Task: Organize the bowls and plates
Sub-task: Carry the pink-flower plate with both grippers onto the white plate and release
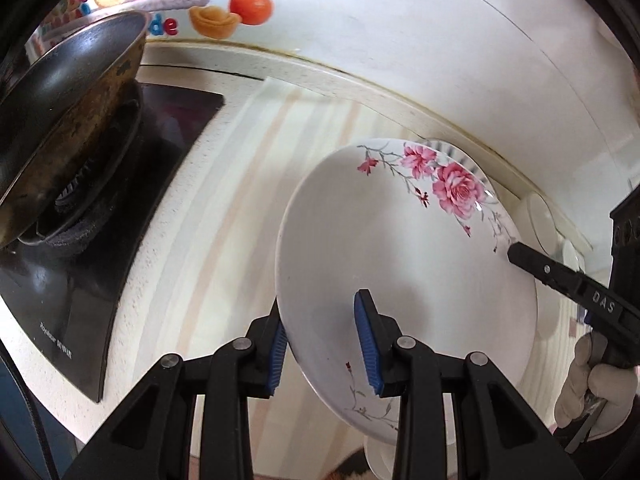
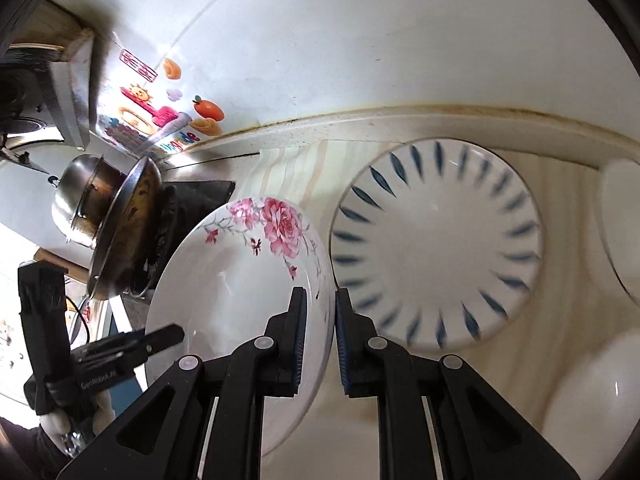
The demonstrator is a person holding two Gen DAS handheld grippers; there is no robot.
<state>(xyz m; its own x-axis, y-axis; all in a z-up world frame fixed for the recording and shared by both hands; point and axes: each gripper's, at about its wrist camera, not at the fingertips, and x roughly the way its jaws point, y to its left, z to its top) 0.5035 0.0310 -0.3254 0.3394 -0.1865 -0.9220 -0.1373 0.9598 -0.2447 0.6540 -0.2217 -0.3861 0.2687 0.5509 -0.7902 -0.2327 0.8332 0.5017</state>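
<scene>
Both hand-held grippers pinch the floral plate by opposite rims: the left hand-held gripper [image 1: 322,344] on one edge, the right hand-held gripper [image 2: 320,340] on the other. The floral plate [image 2: 240,280] hangs tilted above the worktop [image 2: 560,312], beside the blue-striped plate [image 2: 436,248]. Best to level it and lower both sides evenly.

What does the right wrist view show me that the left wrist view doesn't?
Only the right wrist view: the blue-dash plate in full, lying flat on the counter beside the flower plate, plus a plain white dish at the far right and the steel pot behind the wok.

Only the left wrist view: the black stove top in full under the wok.

Both: the flower plate, held by its rim on opposite sides by the left claw and right claw, the wok, and the wall stickers.
</scene>
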